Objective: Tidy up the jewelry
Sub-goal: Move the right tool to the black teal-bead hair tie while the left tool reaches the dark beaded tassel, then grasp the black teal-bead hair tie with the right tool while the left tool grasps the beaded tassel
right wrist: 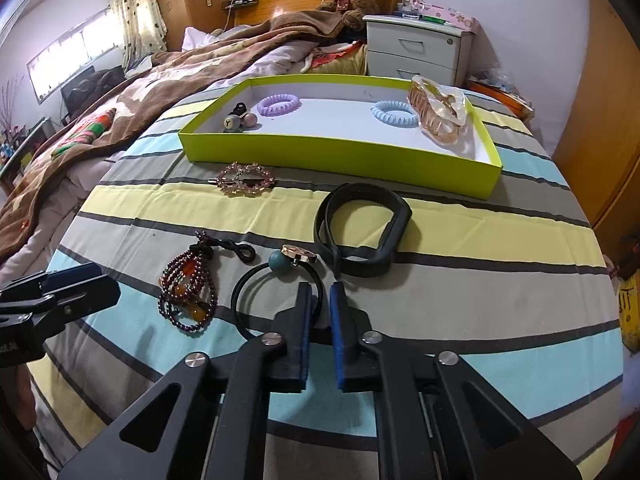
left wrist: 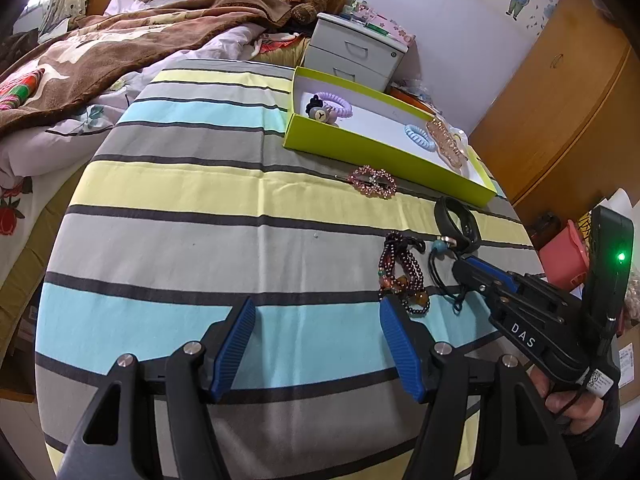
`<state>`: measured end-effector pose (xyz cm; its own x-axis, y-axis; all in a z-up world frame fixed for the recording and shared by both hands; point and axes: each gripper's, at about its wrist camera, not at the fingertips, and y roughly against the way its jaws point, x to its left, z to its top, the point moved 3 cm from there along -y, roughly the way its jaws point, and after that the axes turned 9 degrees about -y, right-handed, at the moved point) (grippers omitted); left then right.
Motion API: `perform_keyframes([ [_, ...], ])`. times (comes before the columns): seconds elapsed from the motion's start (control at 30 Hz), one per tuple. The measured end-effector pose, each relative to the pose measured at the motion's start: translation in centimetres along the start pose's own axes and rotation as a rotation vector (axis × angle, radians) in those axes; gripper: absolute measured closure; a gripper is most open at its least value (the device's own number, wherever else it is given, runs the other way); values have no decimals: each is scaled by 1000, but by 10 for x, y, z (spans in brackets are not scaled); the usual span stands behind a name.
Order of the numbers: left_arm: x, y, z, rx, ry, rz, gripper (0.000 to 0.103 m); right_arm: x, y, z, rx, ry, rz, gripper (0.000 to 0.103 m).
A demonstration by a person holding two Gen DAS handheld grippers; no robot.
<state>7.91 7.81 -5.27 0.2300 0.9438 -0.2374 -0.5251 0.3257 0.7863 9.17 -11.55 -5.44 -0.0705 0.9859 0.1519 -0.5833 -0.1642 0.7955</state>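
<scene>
Black elastic hair tie (right wrist: 276, 300), teal bead, gold disc, lying on striped cloth (right wrist: 460, 240)

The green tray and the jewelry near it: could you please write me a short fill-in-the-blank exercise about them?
The green tray holds one purple coiled hair tie and one ____ one.
The beaded bracelet lies ____ the tray.
The right gripper is shut on the ____ hair tie with a bead.
Missing words: blue; outside; black.
</scene>
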Motion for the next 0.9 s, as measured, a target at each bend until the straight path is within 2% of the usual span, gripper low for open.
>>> perform_keyframes([
  [0.07, -1, -2, 2, 5, 0, 3, 36, -3, 1, -1, -4, -6, 6, 101],
  [0.53, -23, -16, 18, 24, -47, 1, 36, -30, 29, -6, -64, -63, 60, 101],
  [0.63, -30, -22, 22, 31, -66, 9, 36, -34, 35, -5, -78, -72, 67, 101],
  [0.77, -38, -30, 26, 38, -107, 64, 36, -37, 44, -4, -106, -73, 65, 101],
  [0.9, -45, -36, 30, 48, -129, 61, 36, -40, 51, -2, -125, -80, 81, 101],
])
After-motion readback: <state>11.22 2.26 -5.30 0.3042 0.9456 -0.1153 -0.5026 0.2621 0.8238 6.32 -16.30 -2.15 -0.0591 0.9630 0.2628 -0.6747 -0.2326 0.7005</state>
